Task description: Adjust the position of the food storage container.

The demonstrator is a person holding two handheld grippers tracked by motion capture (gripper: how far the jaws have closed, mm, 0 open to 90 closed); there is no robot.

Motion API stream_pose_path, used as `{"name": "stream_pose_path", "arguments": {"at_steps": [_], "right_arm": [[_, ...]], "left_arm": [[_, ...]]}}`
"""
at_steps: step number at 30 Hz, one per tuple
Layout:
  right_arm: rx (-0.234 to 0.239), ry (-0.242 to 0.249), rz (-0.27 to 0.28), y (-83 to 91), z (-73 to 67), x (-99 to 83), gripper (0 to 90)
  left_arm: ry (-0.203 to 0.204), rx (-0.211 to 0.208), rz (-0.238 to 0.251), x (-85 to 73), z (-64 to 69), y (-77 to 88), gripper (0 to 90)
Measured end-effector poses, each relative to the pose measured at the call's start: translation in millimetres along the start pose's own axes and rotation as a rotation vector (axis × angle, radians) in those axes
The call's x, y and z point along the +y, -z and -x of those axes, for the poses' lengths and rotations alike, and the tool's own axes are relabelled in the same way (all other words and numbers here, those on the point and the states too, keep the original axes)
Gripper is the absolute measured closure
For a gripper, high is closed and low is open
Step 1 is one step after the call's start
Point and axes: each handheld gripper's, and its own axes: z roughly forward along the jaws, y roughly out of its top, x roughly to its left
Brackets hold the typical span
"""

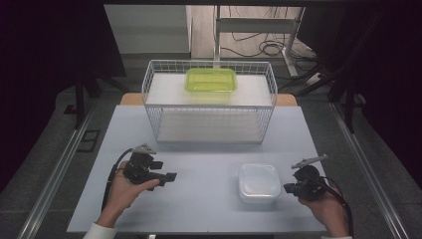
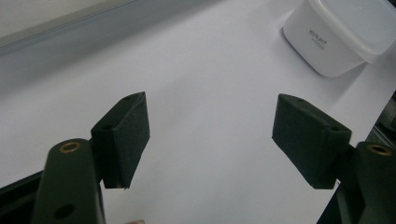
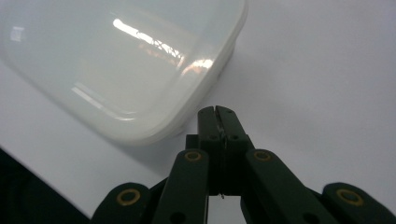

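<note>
A white lidded plastic container (image 1: 259, 182) sits on the pale table (image 1: 199, 199), right of the middle. My right gripper (image 1: 288, 188) is just to its right, jaws pressed together with nothing between them; in the right gripper view its tips (image 3: 217, 111) sit beside the container's corner (image 3: 140, 70), apart from it. My left gripper (image 1: 170, 177) is held at the table's left, pointing toward the container, jaws wide apart and empty. In the left gripper view its pads (image 2: 125, 135) frame bare table, with the container (image 2: 341, 35) farther off at the upper right.
A white wire basket rack (image 1: 209, 102) stands at the back of the table, with a green lidded container (image 1: 211, 79) on its upper shelf. Cables and table legs lie on the floor behind. The table's front edge runs close below both hands.
</note>
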Motion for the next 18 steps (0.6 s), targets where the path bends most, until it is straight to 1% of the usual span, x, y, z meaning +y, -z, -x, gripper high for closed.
{"name": "stream_pose_path", "arguments": {"at_steps": [2,4,8,11,13,18], "right_arm": [[0.007,-0.004,-0.027,-12.3,2.0,1.8,89.3],[0.011,0.000,-0.042,-18.1,1.1,2.9,89.3],[0.002,0.016,-0.046,-19.0,-4.8,5.8,89.3],[0.012,0.021,-0.042,-19.5,-8.6,7.5,89.3],[0.004,0.025,-0.044,-21.8,-12.3,9.6,89.3],[0.016,0.036,-0.048,-28.6,-22.4,16.0,89.3]], "left_arm": [[0.000,-0.001,0.001,-0.2,0.1,0.1,26.7],[0.004,-0.002,0.002,-0.6,-0.5,0.3,26.6],[0.006,-0.001,0.008,-0.7,-1.1,1.4,26.7],[0.004,-0.002,0.011,-0.6,-0.6,1.4,26.8],[0.005,-0.002,0.010,-0.7,-0.6,0.9,26.7],[0.000,-0.002,0.008,0.0,-0.4,0.0,26.8]]}}
